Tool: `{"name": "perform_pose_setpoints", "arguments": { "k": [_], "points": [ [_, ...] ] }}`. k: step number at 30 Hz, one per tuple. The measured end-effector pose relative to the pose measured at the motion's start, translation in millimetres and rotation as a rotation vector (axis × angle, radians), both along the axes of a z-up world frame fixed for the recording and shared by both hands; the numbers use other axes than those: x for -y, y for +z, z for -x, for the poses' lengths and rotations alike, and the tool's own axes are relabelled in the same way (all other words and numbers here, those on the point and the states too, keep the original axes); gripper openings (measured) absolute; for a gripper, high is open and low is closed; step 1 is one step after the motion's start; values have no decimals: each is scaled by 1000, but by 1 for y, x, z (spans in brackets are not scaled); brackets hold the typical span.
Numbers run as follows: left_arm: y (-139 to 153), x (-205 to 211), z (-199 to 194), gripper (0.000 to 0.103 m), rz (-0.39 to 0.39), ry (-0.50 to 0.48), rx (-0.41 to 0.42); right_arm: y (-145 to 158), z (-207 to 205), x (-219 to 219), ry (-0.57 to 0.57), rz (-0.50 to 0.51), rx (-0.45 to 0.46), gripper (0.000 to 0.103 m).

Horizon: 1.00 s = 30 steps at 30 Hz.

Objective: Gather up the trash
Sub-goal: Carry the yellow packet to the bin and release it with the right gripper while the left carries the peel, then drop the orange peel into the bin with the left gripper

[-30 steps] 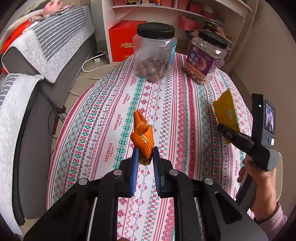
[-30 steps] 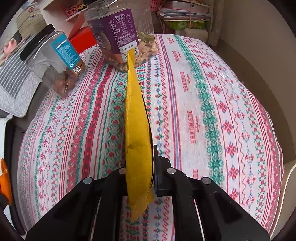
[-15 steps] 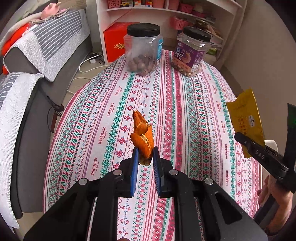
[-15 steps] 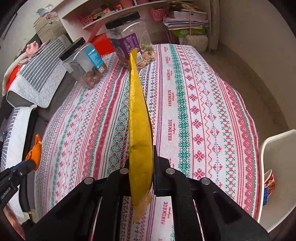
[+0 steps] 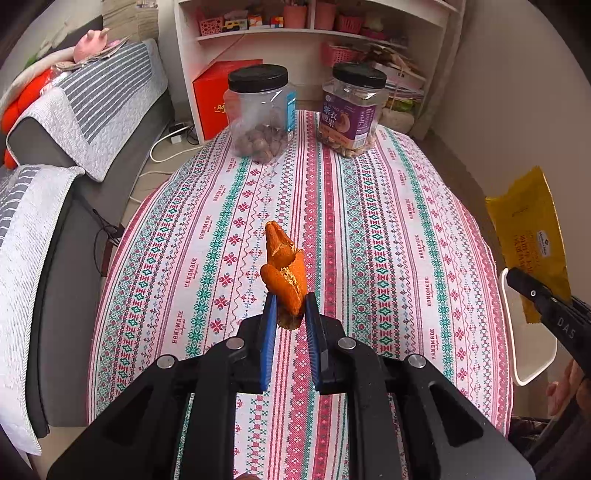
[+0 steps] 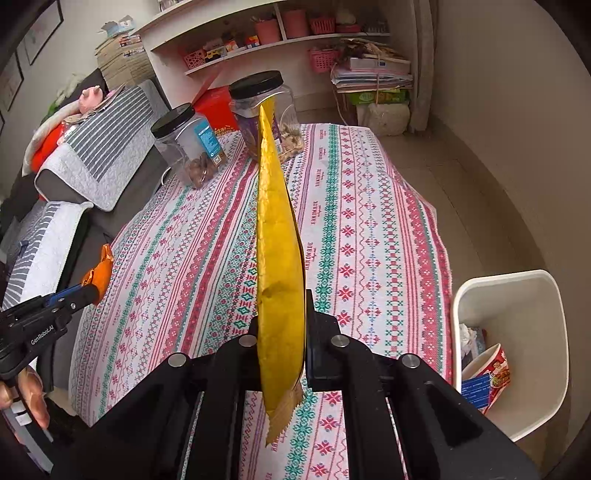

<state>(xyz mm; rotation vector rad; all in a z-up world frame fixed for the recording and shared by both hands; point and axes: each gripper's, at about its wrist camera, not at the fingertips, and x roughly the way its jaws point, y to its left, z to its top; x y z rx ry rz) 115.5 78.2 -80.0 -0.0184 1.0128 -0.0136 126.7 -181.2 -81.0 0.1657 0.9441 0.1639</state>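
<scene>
— Where's the rubbish right now?

— Both pieces are off the tabletop [image 5: 369, 229]. The orange peel [image 5: 283, 271] is clenched between the blue pads [image 5: 269, 332] of the left hand-held gripper [image 5: 290, 310], sticking up and forward from its tips, above the striped cloth. The yellow wrapper [image 6: 279, 258] is pinched edge-on in the right hand-held gripper [image 6: 282, 325], standing upright out of it, its jagged end hanging below the fingers.

— And the bin?

— The white bin [image 6: 546, 295] stands on the floor off to the right of the right hand-held gripper, just beside the tabletop's edge. There's a red-and-white packet [image 6: 493, 373] and some crumpled paper inside already.

— Anything ahead of them?

— Two black-lidded jars at the far end of the tabletop: a clear jar of nuts [image 5: 260, 114] ahead-left of the left hand-held gripper, a purple-labelled jar [image 5: 354, 110] ahead-right, near each other but apart. Beyond them, a white shelf unit [image 5: 314, 33]; a grey sofa [image 5: 74, 122] runs along the left.
</scene>
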Motion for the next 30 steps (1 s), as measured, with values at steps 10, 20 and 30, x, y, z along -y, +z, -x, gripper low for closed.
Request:
{"name": "perform_pose_setpoints", "arguments": {
  "k": [10, 20, 30],
  "points": [
    [-5, 40, 0, 16, -17, -63, -4, -7, 23, 69, -165, -45, -3, 8],
    [0, 107, -3, 16, -6, -178, 9, -9, 48, 152, -369, -19, -13, 20],
    [-1, 206, 6, 16, 40, -370, 54, 11, 94, 231, -589, -105, 69, 81]
  ]
}}
